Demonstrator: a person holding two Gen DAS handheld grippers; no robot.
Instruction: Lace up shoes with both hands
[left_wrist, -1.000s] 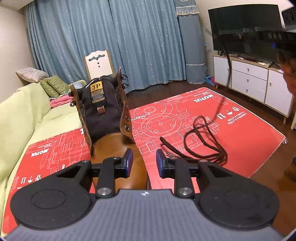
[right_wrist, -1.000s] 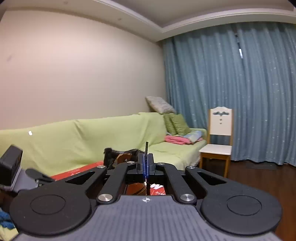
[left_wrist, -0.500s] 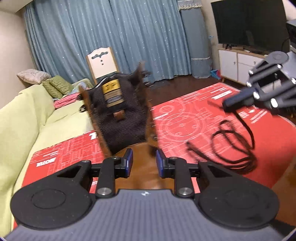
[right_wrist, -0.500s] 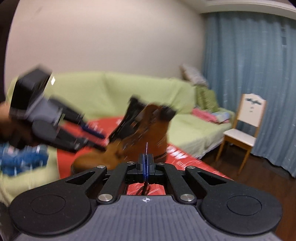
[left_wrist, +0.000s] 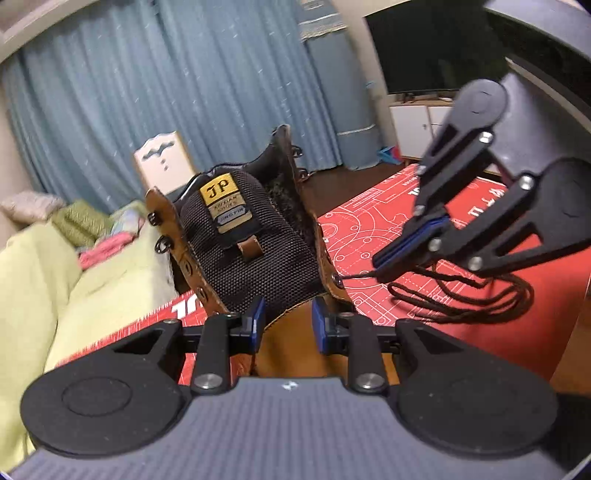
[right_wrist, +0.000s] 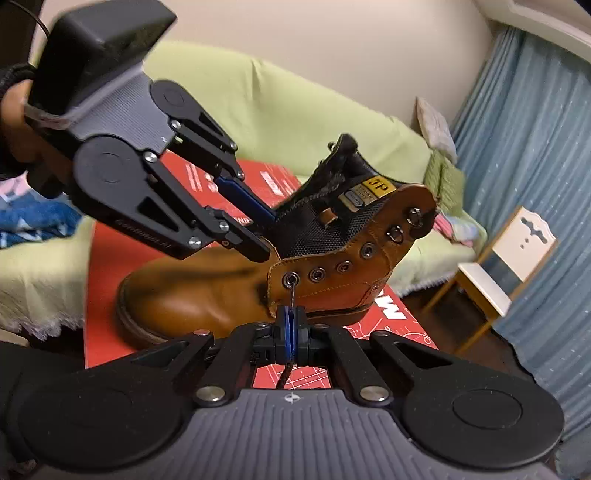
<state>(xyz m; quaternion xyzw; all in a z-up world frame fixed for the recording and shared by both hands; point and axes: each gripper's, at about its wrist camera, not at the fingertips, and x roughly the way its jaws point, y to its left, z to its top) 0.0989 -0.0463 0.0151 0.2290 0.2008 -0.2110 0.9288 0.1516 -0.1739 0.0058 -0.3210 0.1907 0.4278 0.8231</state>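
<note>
reading "jp" on the boot (left_wrist: 255, 258) tongue's yellow label (left_wrist: 217, 188).

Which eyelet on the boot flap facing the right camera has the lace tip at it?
The lowest eyelet, nearest the toe. The lace held by the right gripper reaches it; the others up the flap stand bare.

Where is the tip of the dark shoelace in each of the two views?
Left wrist view: right of centre, the lace tip runs from the shut right tool to the boot's lowest eyelet.
Right wrist view: centre, the lace tip rises from the same tool into that eyelet.
Shared landmark: the yellow JP tongue label.
</note>
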